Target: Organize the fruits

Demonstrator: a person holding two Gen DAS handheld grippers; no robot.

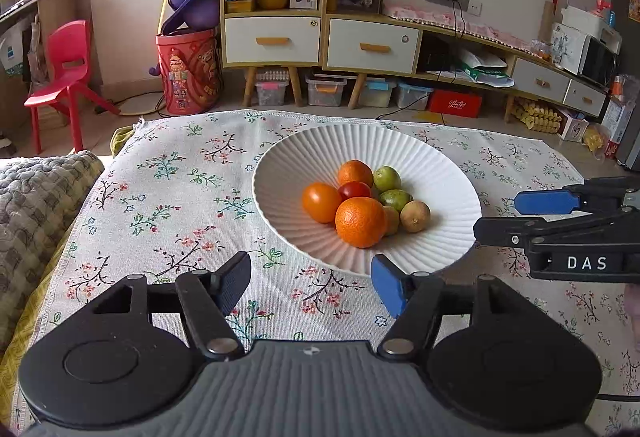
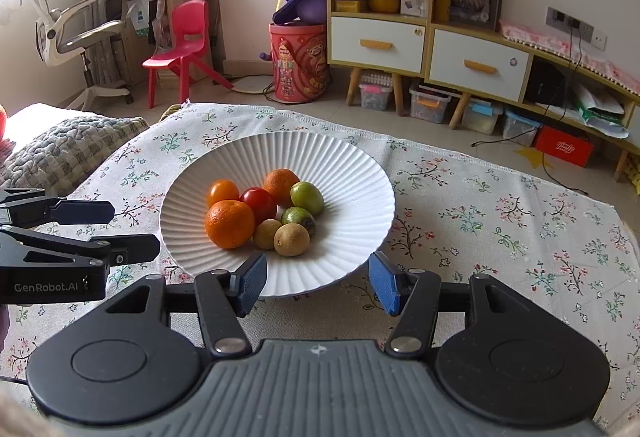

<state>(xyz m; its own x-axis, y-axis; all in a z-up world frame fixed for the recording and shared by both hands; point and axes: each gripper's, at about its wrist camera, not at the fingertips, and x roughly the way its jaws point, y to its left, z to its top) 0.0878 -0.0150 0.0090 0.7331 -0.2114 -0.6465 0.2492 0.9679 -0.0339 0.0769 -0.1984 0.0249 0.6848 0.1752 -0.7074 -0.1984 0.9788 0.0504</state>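
A white ribbed bowl (image 1: 400, 145) stands on a floral cloth and holds several small fruits: a large orange (image 1: 360, 221), smaller orange ones, a red fruit (image 1: 355, 189), green ones (image 1: 387, 177) and brown ones (image 1: 415, 216). The bowl also shows in the right wrist view (image 2: 320, 161), with the large orange (image 2: 230, 223) at its near left. My left gripper (image 1: 311, 287) is open and empty, just short of the bowl's near left rim. My right gripper (image 2: 317, 285) is open and empty at the bowl's near rim. Each gripper shows at the other view's edge.
The floral cloth (image 1: 180, 197) covers the low table. A grey knitted cushion (image 1: 36, 205) lies at the left edge. Beyond the table are a red drum (image 1: 188, 71), a red chair (image 1: 66, 77) and shelving with drawers (image 1: 276, 37).
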